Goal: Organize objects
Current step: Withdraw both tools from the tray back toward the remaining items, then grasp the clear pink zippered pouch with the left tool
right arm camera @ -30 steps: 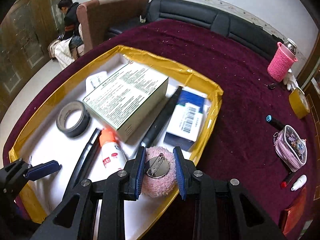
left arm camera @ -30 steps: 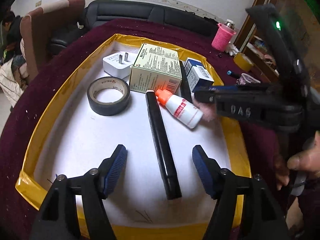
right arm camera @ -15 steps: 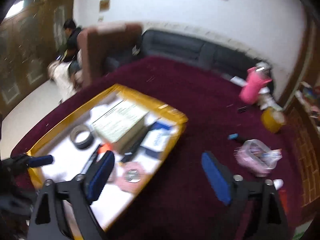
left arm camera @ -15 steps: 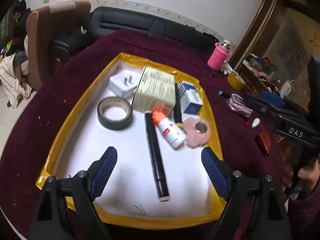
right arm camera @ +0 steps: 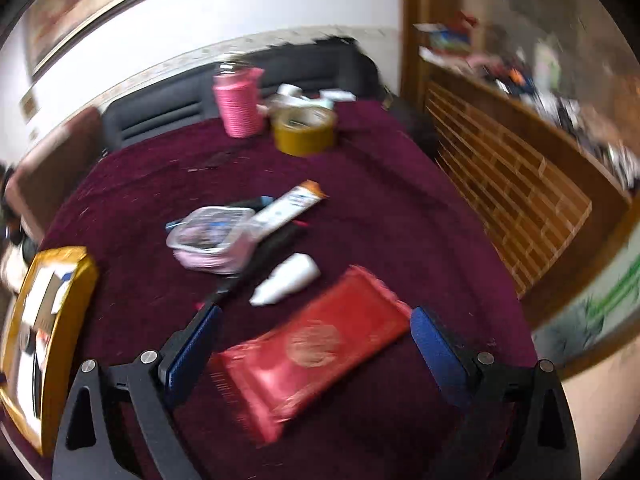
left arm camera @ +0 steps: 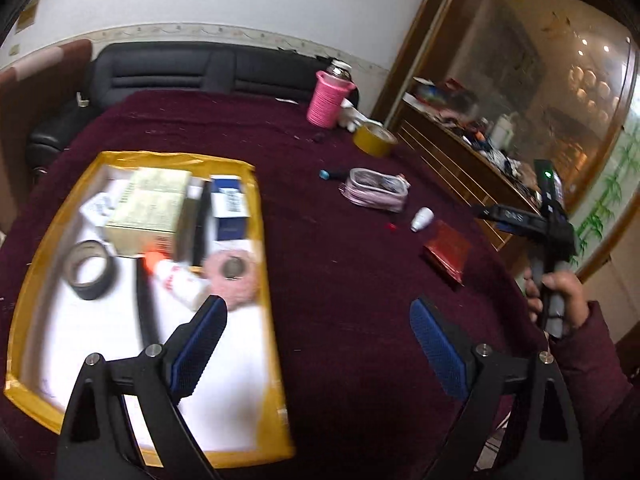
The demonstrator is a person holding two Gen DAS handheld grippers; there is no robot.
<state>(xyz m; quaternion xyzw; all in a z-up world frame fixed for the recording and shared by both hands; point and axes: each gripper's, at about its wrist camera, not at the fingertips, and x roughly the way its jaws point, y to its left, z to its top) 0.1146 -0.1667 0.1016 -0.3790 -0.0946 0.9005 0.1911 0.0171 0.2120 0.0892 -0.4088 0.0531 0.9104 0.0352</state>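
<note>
A yellow-rimmed white tray (left arm camera: 262, 216) on the maroon table holds a black tape roll (left arm camera: 90, 274), a pale box (left arm camera: 150, 212), a blue box (left arm camera: 229, 206), a black pen (left arm camera: 146, 308), an orange-capped bottle (left arm camera: 176, 280) and a pink pom-pom brooch (left arm camera: 232, 274). My left gripper (left arm camera: 318, 342) is open and empty above the tray's right edge. My right gripper (right arm camera: 314, 344) is open and empty, just above a flat red packet (right arm camera: 308, 352). The right gripper also shows in the left wrist view (left arm camera: 516, 216), to the right of the same red packet (left arm camera: 446, 250).
Loose on the cloth: a small white bottle (right arm camera: 286, 284), a pink clear pouch (right arm camera: 210, 236), a white tube (right arm camera: 288, 206), a yellow tape roll (right arm camera: 304, 130) and a pink knitted cup (right arm camera: 238, 102). A wooden cabinet (right arm camera: 512, 188) stands at the right, a black sofa (left arm camera: 160, 68) behind.
My right gripper let go of the pink brooch in the tray, opened, and swung right over the red packet. My left gripper opened wider, pulled back and turned right.
</note>
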